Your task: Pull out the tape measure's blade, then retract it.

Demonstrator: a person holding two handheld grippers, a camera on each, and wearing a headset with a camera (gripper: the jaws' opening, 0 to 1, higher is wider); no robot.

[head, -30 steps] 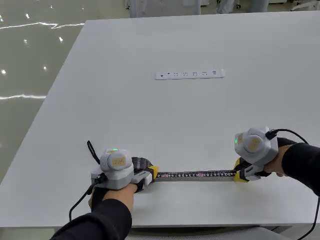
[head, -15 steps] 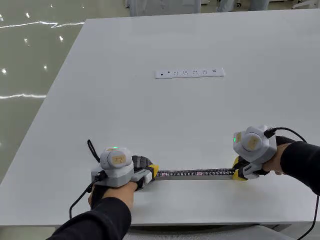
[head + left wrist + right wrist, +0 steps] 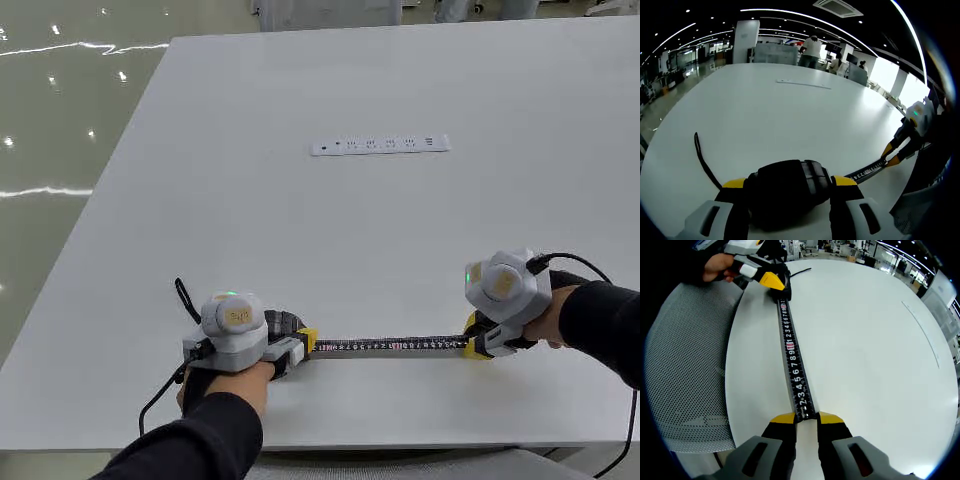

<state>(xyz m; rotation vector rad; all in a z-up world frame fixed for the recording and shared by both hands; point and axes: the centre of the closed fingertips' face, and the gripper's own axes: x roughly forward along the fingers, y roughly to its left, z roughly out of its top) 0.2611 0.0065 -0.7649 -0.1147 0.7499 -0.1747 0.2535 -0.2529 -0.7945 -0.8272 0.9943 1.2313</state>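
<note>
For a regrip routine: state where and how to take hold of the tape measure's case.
Grip the black case across its ribbed middle, coming from the near edge of the table, as the left gripper does. The rounded body sits between the jaws there, and the blade leaves sideways, clear of them.

Two handheld grippers of the same build. The left gripper (image 3: 300,344) has a pale grey housing with a rounded dome on top, a square tan label (image 3: 238,319) on the dome and a small green light (image 3: 228,297) at the dome's edge. Its jaws are grey at the base, then black, with yellow tips. A black cable (image 3: 160,400) leaves its rear. The right gripper (image 3: 471,347) has a matching label (image 3: 502,285), a green lamp (image 3: 467,276) and a black lead (image 3: 575,260). The arms wear a dark left sleeve (image 3: 200,440) and a dark right sleeve (image 3: 605,325)
</note>
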